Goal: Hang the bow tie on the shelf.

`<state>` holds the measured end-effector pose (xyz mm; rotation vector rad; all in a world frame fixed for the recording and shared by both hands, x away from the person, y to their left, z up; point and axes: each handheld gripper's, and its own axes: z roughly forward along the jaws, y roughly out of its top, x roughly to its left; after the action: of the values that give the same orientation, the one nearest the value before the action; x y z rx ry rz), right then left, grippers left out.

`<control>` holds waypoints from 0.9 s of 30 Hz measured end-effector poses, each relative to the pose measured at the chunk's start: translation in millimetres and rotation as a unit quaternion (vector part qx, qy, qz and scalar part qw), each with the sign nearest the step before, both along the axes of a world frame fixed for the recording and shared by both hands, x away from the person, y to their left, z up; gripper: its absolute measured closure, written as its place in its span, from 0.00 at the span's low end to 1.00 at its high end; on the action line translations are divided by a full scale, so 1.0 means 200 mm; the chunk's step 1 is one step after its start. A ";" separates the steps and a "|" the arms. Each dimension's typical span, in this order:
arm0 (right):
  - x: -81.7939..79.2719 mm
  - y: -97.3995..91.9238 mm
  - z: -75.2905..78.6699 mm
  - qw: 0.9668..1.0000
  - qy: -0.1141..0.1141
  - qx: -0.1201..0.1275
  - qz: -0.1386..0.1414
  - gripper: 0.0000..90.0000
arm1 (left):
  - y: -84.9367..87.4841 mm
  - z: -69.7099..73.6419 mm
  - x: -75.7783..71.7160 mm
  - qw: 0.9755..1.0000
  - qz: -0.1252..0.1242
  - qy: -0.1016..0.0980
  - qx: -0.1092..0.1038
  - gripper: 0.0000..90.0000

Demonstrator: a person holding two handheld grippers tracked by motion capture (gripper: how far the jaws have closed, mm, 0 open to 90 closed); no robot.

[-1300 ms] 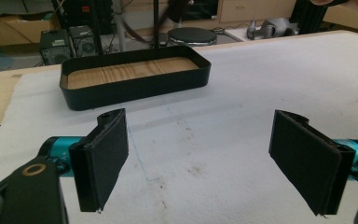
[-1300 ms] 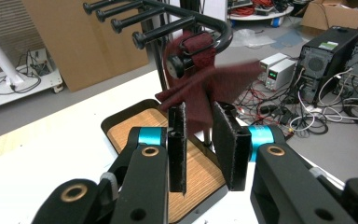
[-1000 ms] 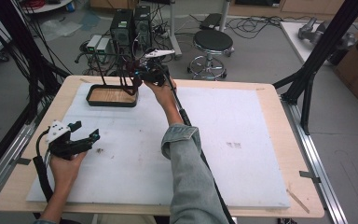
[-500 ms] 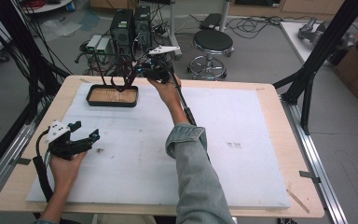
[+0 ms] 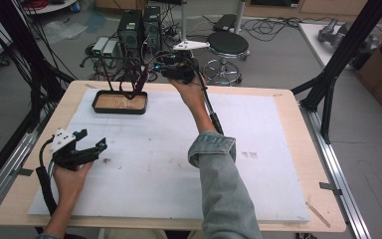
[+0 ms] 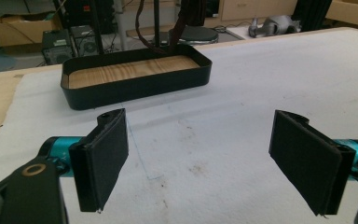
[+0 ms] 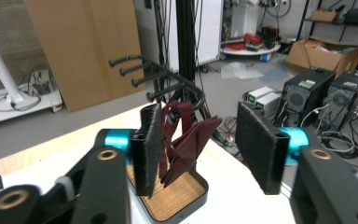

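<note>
The right gripper (image 7: 200, 154) has black jaws with flat, dark, felt-like pads (image 7: 256, 144), turquoise collars and brass-ringed pivots on black links. The left gripper (image 6: 209, 163) is built the same, with a white block on top and a thick black cable (image 5: 45, 186). A rolled-up denim sleeve (image 5: 224, 184) covers the right arm.

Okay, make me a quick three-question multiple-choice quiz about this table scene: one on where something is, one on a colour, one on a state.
1. Where does the black oblong tray with a wooden floor sit?
A. far-left of the white mat
B. near-right corner
C. on the stool

2. What colour is the cloth hanging on the black pronged rack?
A. yellow
B. dark red
C. white

3. How do the left gripper jaws stand?
A. shut on cloth
B. shut empty
C. open, empty

Answers: 1 A, per the high view; 2 B, in the right gripper view; 3 C, bare mat between the pads.
</note>
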<state>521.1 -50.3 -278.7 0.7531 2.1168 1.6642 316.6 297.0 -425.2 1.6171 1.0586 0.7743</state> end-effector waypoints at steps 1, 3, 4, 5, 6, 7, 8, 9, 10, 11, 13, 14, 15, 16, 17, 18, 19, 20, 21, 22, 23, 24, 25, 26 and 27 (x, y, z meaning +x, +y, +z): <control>-0.01 -0.03 0.02 1.000 -0.006 0.006 0.000 0.52 | 0.00 0.00 0.00 1.000 0.000 -0.001 0.000 0.22; -0.03 -0.06 0.04 1.000 -0.008 0.009 -0.005 0.50 | 0.00 0.00 0.00 1.000 0.001 -0.003 -0.001 0.22; -0.03 -0.08 0.04 1.000 -0.011 0.013 -0.005 0.49 | 0.00 0.00 0.00 1.000 0.001 -0.004 -0.002 0.22; -0.04 -0.09 0.05 1.000 -0.012 0.015 -0.008 0.49 | 0.00 0.00 0.00 1.000 0.001 -0.002 -0.001 0.22; -0.04 -0.09 0.05 1.000 -0.012 0.015 -0.008 0.49 | 0.00 0.00 0.00 1.000 0.000 -0.002 0.000 0.22; -0.06 -0.13 0.06 1.000 -0.018 0.021 -0.015 0.47 | 0.00 0.00 0.01 1.000 0.001 -0.003 -0.001 0.22; -0.06 -0.13 0.06 1.000 -0.018 0.021 -0.015 0.47 | -0.01 0.00 0.01 1.000 0.001 -0.003 -0.004 0.22; -0.06 -0.15 0.07 0.999 -0.020 0.024 -0.018 0.46 | -0.01 0.00 0.01 1.000 0.000 -0.002 -0.001 0.22; -0.07 -0.17 0.07 0.999 -0.023 0.025 -0.021 0.45 | -0.01 0.00 0.01 1.000 -0.002 -0.003 0.001 0.22; -0.07 -0.19 0.07 0.999 -0.024 0.026 -0.024 0.45 | -0.01 0.00 0.01 1.000 -0.002 -0.003 0.001 0.22; -0.08 -0.23 0.08 0.999 -0.024 0.033 -0.029 0.43 | -0.01 0.00 0.01 1.000 -0.002 -0.003 0.001 0.22; -0.10 -0.28 0.09 0.998 -0.029 0.039 -0.032 0.41 | -0.01 0.00 0.01 1.000 -0.001 -0.003 0.000 0.22; -0.11 -0.30 0.09 0.998 -0.028 0.042 -0.033 0.40 | -0.01 0.00 0.01 1.000 -0.001 -0.003 -0.001 0.22; -0.11 -0.30 0.09 0.998 -0.028 0.042 -0.033 0.40 | -0.01 0.00 0.01 1.000 -0.001 -0.003 -0.001 0.22; -0.12 -0.33 0.10 0.998 -0.032 0.041 -0.037 0.40 | -0.01 0.00 0.01 1.000 -0.001 -0.003 0.000 0.22; -0.13 -0.35 0.10 0.998 -0.035 0.041 -0.038 0.39 | -0.01 0.00 0.01 1.000 -0.002 -0.003 -0.001 0.22; -0.16 -0.40 0.11 0.997 -0.041 0.046 -0.040 0.39 | -0.01 0.00 0.01 1.000 -0.002 -0.003 0.000 0.22; -0.16 -0.40 0.11 0.997 -0.041 0.046 -0.040 0.39 | -0.02 0.00 0.01 1.000 -0.003 -0.003 -0.001 0.22; -0.19 -0.45 0.13 0.997 -0.050 0.048 -0.042 0.38 | -0.02 0.00 0.01 1.000 -0.003 -0.002 -0.001 0.22; -0.21 -0.48 0.14 0.996 -0.053 0.049 -0.045 0.37 | -0.02 0.00 0.01 1.000 -0.004 -0.002 0.000 0.22; -0.21 -0.48 0.14 0.996 -0.053 0.049 -0.045 0.37 | -0.02 0.00 0.01 1.000 -0.003 -0.002 -0.001 0.22; -0.22 -0.51 0.15 0.996 -0.057 0.049 -0.048 0.37 | -0.01 0.00 0.01 1.000 -0.003 -0.002 0.001 0.22; -0.25 -0.56 0.16 0.996 -0.056 0.046 -0.053 0.35 | -0.01 0.00 0.01 1.000 -0.003 -0.002 0.000 0.22; -0.25 -0.56 0.16 0.996 -0.056 0.046 -0.053 0.35 | -0.01 0.00 0.01 1.000 -0.002 -0.002 0.000 0.22; -0.28 -0.62 0.17 0.995 -0.062 0.046 -0.056 0.34 | -0.01 0.00 0.01 1.000 -0.002 -0.002 0.002 0.22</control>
<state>464.1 -173.5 -244.3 0.7590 1.8907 1.7119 318.2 294.4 -424.6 1.6203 1.0516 0.7763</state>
